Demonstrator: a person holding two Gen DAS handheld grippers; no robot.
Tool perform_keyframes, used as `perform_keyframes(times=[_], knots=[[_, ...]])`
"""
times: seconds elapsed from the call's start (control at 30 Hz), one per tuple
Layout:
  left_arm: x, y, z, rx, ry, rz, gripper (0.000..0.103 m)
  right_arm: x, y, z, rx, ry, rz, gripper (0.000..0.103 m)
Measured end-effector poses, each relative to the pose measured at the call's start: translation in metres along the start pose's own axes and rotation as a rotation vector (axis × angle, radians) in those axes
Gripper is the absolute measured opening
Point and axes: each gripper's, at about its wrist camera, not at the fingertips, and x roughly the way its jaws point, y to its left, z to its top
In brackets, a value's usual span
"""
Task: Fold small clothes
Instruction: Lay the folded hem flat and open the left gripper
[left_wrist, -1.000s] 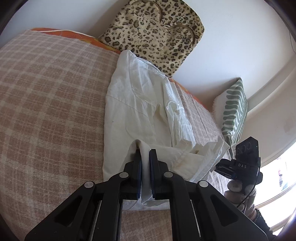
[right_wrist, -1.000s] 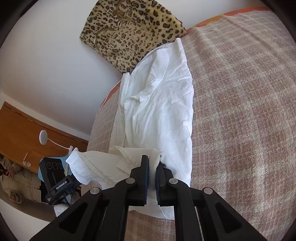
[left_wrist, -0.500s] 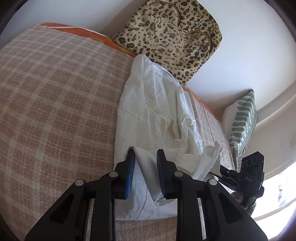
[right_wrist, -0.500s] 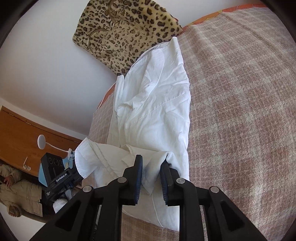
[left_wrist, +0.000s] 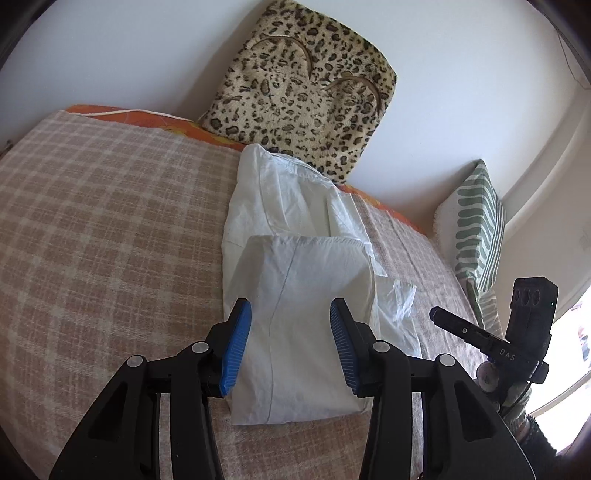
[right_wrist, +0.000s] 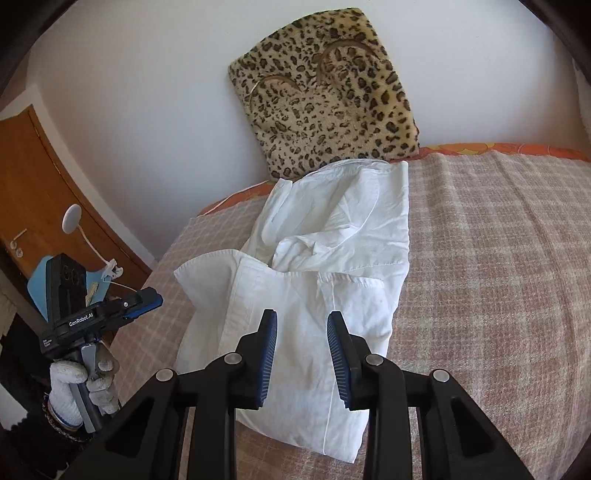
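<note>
White shirt (left_wrist: 295, 295) lies on the plaid blanket (left_wrist: 110, 240), near end doubled up over its middle, far end by the leopard cushion (left_wrist: 306, 92); left gripper (left_wrist: 291, 347) and right gripper (right_wrist: 302, 360) both spread wide, holding nothing. Judgement: regrip the near fold edge at both corners, keep them level, carry it up square; tuck the loose flap on the right first. A second ago both jaws were pinching the hem; since released.
</note>
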Motion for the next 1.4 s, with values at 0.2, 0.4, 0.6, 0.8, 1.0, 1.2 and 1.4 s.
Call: perform_keyframes(times=[0.2, 0.4, 0.6, 0.8, 1.0, 1.2, 1.4], knots=[[0.043, -0.019, -0.015, 0.080, 0.108, 0.000, 0.042, 0.049, 0.021, -0.015, -0.056, 0.137, 0.056, 0.028], [0.066, 0.003, -0.014, 0.047, 0.130, 0.148, 0.040, 0.049, 0.000, 0.000, -0.077, 0.077, -0.240, 0.026], [0.047, -0.023, -0.011, 0.106, 0.045, 0.050, 0.040, 0.025, -0.033, 0.008, -0.049, -0.007, -0.316, 0.066], [0.063, -0.036, -0.012, 0.133, 0.066, 0.018, 0.038, 0.047, -0.073, 0.006, 0.167, 0.079, -0.100, 0.021], [0.077, -0.028, -0.013, 0.159, 0.091, 0.097, 0.038, 0.004, -0.032, 0.013, 0.005, -0.073, -0.075, 0.002], [0.079, -0.038, -0.013, 0.168, 0.069, 0.074, 0.038, 0.021, -0.049, 0.012, 0.031, -0.025, -0.171, 0.002], [0.099, -0.032, -0.007, 0.190, 0.102, 0.158, 0.038, 0.036, -0.059, 0.007, 0.008, 0.034, -0.229, 0.008]])
